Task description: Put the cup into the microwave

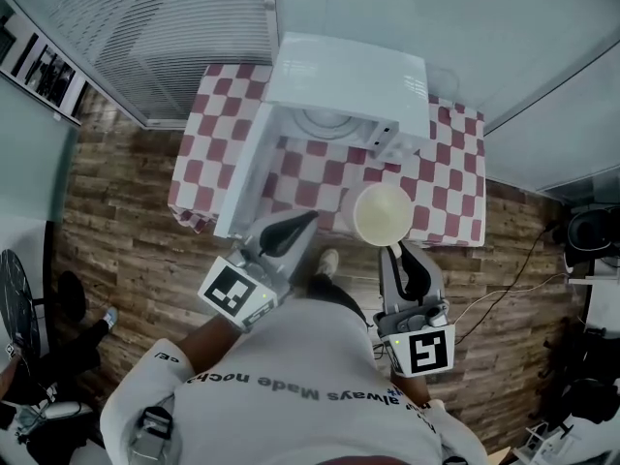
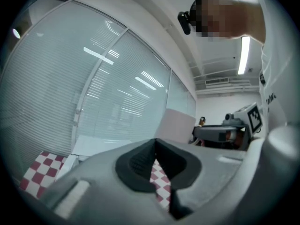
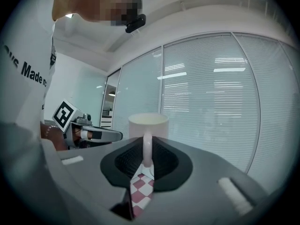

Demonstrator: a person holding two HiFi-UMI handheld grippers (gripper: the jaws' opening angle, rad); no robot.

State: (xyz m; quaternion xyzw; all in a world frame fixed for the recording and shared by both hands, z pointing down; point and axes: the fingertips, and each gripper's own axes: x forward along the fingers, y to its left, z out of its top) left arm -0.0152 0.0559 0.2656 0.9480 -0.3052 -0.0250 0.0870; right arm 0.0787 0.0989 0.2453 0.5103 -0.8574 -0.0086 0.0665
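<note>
A white microwave (image 1: 339,76) stands on the red-and-white checked table (image 1: 450,192). Its door (image 1: 240,172) is swung open to the left, and the round plate (image 1: 325,122) inside shows. My right gripper (image 1: 395,250) is shut on the handle of a cream cup (image 1: 384,213) and holds it upright in front of the microwave's right side. In the right gripper view the cup (image 3: 147,122) rises above the jaws, its handle (image 3: 147,149) pinched between them. My left gripper (image 1: 308,219) is shut with nothing in it, near the open door's lower edge.
Glass walls with blinds (image 1: 174,27) stand close behind the table. The floor is wood planks (image 1: 116,211). Cables (image 1: 513,279) trail on the floor at the right, and a fan (image 1: 19,308) stands at the far left.
</note>
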